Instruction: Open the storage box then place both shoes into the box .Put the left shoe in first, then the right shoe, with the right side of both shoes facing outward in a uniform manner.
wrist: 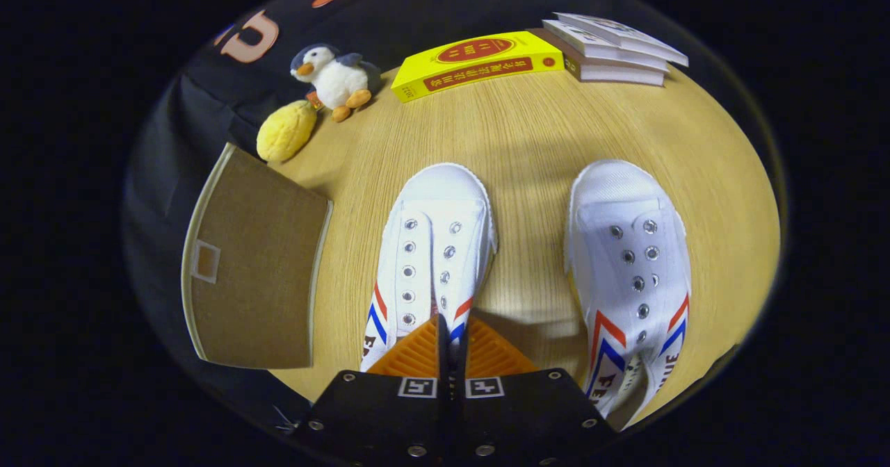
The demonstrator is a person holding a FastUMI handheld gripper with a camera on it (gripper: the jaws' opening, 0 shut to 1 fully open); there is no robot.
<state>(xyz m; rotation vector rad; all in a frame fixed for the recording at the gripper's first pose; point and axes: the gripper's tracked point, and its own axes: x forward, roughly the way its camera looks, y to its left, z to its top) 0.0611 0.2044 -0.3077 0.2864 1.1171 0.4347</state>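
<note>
Two white canvas shoes with red and blue side stripes stand side by side on the wooden table (528, 140), toes pointing away from me. One shoe (434, 244) lies nearer the storage box, the other shoe (629, 258) stands apart on the far side of it. The storage box (250, 272) is a brown panel with a pale rim and a small label frame, and it looks closed. My gripper (452, 345) is shut, its fingers (414, 359) pressed together over the rear opening of the shoe nearer the box. I cannot tell whether they touch the shoe.
Beyond the shoes, along the table's far edge, lie a yellow book (480, 62) and a stack of pale books (612, 50). A plush penguin (334, 78) and a yellow plush lump (286, 130) sit past the box. Bare wood separates the shoes from the books.
</note>
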